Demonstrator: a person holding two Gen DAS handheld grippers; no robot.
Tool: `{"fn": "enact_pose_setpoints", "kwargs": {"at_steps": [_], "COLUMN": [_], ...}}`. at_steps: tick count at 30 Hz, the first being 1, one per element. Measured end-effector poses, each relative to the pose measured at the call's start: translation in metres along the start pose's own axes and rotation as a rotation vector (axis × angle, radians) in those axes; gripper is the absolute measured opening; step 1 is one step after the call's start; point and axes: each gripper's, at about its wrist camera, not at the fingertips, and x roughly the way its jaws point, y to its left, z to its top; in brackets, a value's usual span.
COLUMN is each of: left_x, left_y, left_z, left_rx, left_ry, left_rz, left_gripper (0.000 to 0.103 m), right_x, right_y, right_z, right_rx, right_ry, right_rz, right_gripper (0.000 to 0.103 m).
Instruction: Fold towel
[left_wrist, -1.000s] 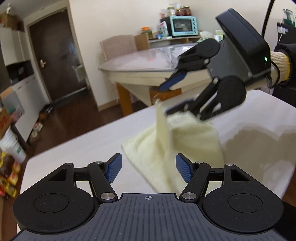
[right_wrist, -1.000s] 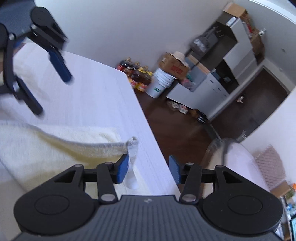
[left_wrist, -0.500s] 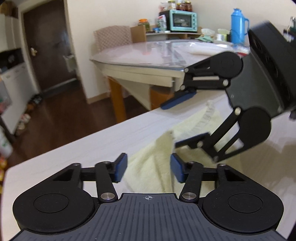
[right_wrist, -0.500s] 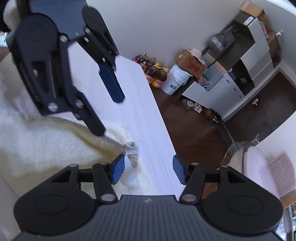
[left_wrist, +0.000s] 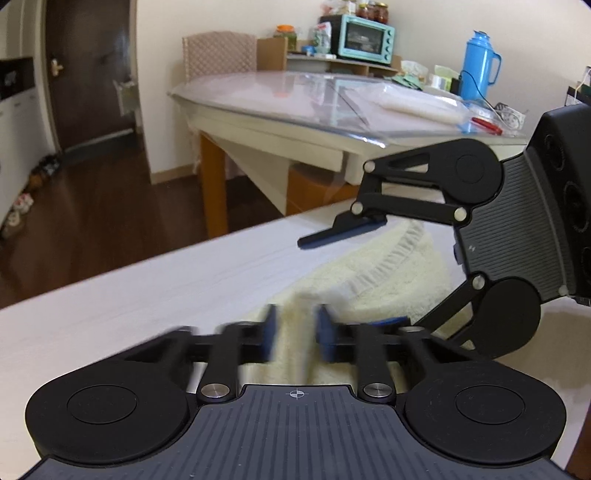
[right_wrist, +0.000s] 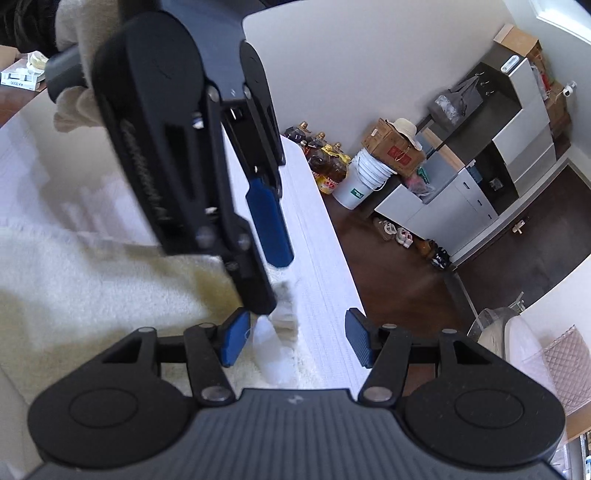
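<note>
A pale yellow towel (left_wrist: 399, 266) is lying on a white surface (left_wrist: 155, 288), reaching toward its edge. The left claw (left_wrist: 294, 334), blurred, is sitting narrow around an upright towel corner; whether the pads are touching it is unclear. The right claw (right_wrist: 290, 339) is gaping wide, a raised corner (right_wrist: 284, 314) standing near its left pad. In the left view, the right claw is at three o'clock.

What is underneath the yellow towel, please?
The towel lies on the white table, whose bare top shows around it. The left tongs and right tongs cover its near corner, so anything beneath stays hidden.
</note>
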Motion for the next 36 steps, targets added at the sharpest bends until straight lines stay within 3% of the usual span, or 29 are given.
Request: {"fn": "enact_pose_setpoints", "kwargs": {"at_steps": [5, 9, 15, 20, 30, 32, 33, 36], "left_x": [-0.001, -0.010, -0.024, -0.026, -0.035, -0.034, -0.034, -0.027], "left_y": [0.008, 0.011, 0.011, 0.003, 0.007, 0.008, 0.009, 0.015], "left_z": [-0.004, -0.008, -0.009, -0.006, -0.007, -0.008, -0.009, -0.010], "left_rx": [-0.023, -0.022, -0.030, 0.007, 0.025, 0.019, 0.012, -0.016], "left_ry": [-0.042, -0.083, -0.147, -0.168, -0.213, -0.219, -0.225, -0.205], "left_rz": [0.016, 0.038, 0.038, 0.048, 0.078, 0.087, 0.090, 0.109], "left_gripper": [0.005, 0.005, 0.004, 0.004, 0.004, 0.004, 0.004, 0.005], "right_x": [-0.027, -0.058, -0.081, -0.069, -0.041, -0.039, -0.040, -0.039], "right_y": [-0.001, -0.011, -0.024, -0.047, -0.062, -0.063, -0.064, -0.061], "right_z": [-0.009, -0.040, -0.071, -0.080, -0.081, -0.081, -0.081, -0.077], "right_rx": [0.084, 0.233, 0.351, 0.446, 0.335, 0.344, 0.342, 0.332], "right_ry": [0.011, 0.079, 0.172, 0.172, 0.198, 0.196, 0.194, 0.201], "right_rz": [-0.022, -0.100, -0.212, -0.162, 0.045, 0.055, 0.048, 0.004], "right_gripper": [0.061, 0.058, 0.055, 0.050, 0.046, 0.042, 0.032, 0.028]}}
